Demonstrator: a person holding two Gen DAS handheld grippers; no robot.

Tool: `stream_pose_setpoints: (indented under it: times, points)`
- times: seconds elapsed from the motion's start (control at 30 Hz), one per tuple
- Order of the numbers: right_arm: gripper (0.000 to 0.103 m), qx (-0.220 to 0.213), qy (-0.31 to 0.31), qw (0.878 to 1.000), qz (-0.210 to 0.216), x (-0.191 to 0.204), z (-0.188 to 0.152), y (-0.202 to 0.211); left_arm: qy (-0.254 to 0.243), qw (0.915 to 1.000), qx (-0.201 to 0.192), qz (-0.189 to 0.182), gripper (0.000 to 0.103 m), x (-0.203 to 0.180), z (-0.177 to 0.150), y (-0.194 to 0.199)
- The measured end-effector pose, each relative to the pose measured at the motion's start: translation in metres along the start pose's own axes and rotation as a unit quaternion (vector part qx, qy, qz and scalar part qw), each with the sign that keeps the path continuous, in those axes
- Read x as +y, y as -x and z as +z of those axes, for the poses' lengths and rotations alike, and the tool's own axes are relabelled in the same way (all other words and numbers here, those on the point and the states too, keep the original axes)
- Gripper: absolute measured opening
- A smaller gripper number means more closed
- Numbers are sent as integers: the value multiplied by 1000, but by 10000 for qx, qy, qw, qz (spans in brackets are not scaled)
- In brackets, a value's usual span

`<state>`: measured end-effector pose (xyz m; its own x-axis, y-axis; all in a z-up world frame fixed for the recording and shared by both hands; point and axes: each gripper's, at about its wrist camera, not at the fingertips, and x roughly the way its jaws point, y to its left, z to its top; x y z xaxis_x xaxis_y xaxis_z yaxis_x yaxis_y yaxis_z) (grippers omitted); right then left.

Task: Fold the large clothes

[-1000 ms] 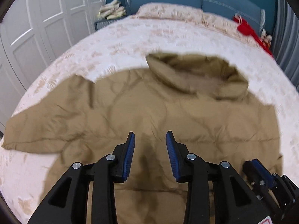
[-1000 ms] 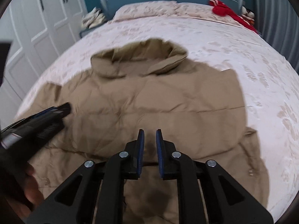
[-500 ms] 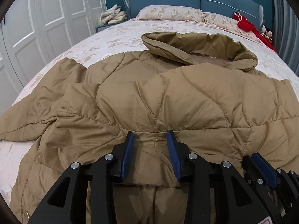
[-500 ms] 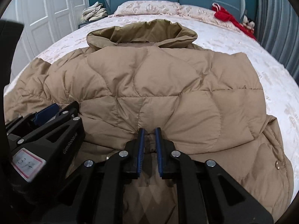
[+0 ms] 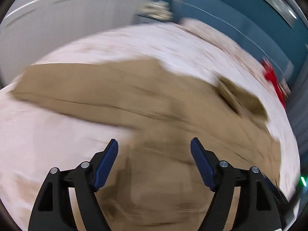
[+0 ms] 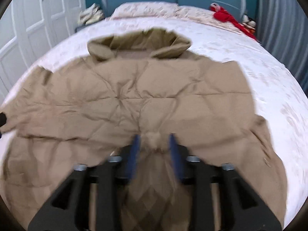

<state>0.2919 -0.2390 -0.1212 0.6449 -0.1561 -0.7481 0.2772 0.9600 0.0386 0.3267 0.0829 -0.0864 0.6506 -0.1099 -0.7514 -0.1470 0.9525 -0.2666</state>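
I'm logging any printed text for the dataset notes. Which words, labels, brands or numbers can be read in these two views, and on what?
None can be read.
Jacket: no label or print shows.
Left gripper and right gripper: no marking shows.
The left view is blurred throughout.

The view is smeared by motion blur. The left gripper hangs over the tan coat on the bed; its jaws have just been opening and stand wide with nothing between them. A red thing lies near the headboard.
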Motion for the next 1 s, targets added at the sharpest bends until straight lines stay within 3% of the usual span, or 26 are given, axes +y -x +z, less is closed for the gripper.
stream_pose_setpoints:
  times: [0.1, 0.2, 0.3, 0.4, 0.53, 0.63, 0.67, 0.7, 0.87, 1.0]
  points:
    - [60, -82, -174, 9996, 212, 2, -18, 38, 854, 9945, 3, 614, 77, 109, 35, 2]
    - [61, 140, -149, 9987, 468, 15, -48, 74, 1664, 9800, 69, 1084, 77, 204, 60, -5]
    - [64, 386, -208, 9971, 617, 25, -71, 97, 2268, 9646, 29, 1344, 76, 269, 79, -9]
    - [64, 587, -327, 9951, 720, 34, -87, 113, 2452, 9604, -68, 1319, 75, 297, 96, -15]
    - [64, 672, -262, 9950, 692, 47, -97, 125, 2546, 9619, 175, 984, 57, 303, 104, -33]
    - [64, 679, -206, 9952, 672, 52, -99, 129, 2480, 9649, 194, 838, 27, 294, 108, -38]
    - [64, 667, -159, 9957, 630, 54, -99, 130, 2391, 9666, 205, 899, 11, 289, 113, -39]
    - [64, 652, -95, 9960, 598, 55, -99, 130, 2295, 9687, 195, 932, 4, 284, 116, -37]
    - [64, 619, 6, 9966, 547, 53, -98, 132, 1613, 9835, -334, 749, 1, 234, 133, 8]
    - [64, 613, -29, 9974, 366, 40, -92, 132, 671, 9944, -791, 212, 1, 148, 147, 62]
